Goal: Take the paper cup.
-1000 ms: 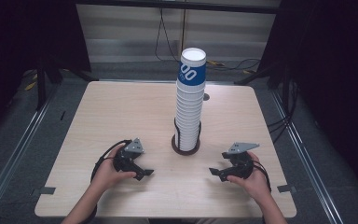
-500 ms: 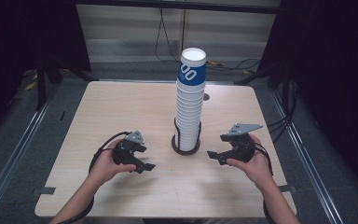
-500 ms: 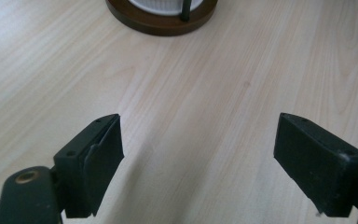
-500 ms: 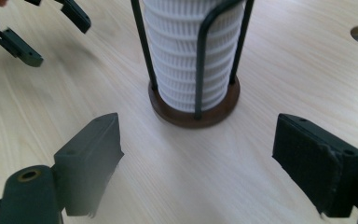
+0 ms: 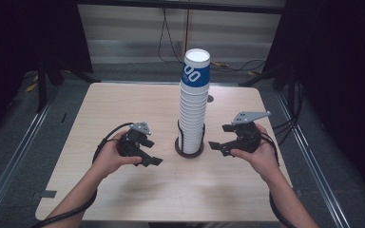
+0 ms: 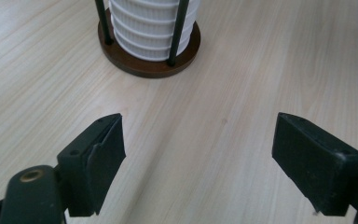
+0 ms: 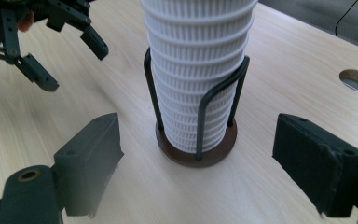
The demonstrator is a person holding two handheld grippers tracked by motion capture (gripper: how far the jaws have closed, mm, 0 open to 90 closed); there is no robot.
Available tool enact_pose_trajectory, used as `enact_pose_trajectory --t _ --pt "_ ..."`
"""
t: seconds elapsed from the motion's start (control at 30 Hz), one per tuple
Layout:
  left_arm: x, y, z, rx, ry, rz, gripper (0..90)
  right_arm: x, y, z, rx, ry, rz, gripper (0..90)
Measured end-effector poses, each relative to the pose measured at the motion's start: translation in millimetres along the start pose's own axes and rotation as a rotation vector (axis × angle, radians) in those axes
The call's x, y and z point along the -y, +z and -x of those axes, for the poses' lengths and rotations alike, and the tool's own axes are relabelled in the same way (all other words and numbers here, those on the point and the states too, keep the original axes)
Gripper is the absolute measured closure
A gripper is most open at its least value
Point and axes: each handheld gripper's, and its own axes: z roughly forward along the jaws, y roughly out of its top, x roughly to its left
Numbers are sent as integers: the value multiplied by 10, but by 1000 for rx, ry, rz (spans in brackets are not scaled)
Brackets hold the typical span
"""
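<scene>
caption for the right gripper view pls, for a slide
Right gripper with jaws open, facing a ribbed white cup stack in its wire holder; left gripper beyond.

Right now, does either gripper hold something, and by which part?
Nothing is held. The left gripper and right gripper are open beside the cup stack.

Each bare-armed hand carries a black two-jaw tool: the left gripper (image 5: 149,154) and the right gripper (image 5: 220,142) both wear a grey three-cornered plate on top (the right one's larger-looking). Black cables loop from each. Up close, the jaws end in blocky matte-black pads (image 6: 314,161), with a brass-coloured rivet at the hinge.
</scene>
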Motion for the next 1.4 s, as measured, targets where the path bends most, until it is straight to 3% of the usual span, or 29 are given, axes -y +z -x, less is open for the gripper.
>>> enact_pose_trajectory --t 0.37,0.8,0.9,1.2,1.4 --pt "-220 -131 0 19 10 16 167 -242 39 -1 -25 -10 33 146" --pt "-513 -450 -4 -8 22 39 167 -577 8 -32 -41 -24 85 145" --pt "-592 -499 -9 7 17 43 167 -619 -14 -40 -40 -19 99 139" --pt "-826 -612 -30 -19 51 5 167 -774 -32 -34 -37 -24 122 134" --pt "-913 -634 -52 -13 46 16 167 -876 -61 -18 -33 -14 149 132"
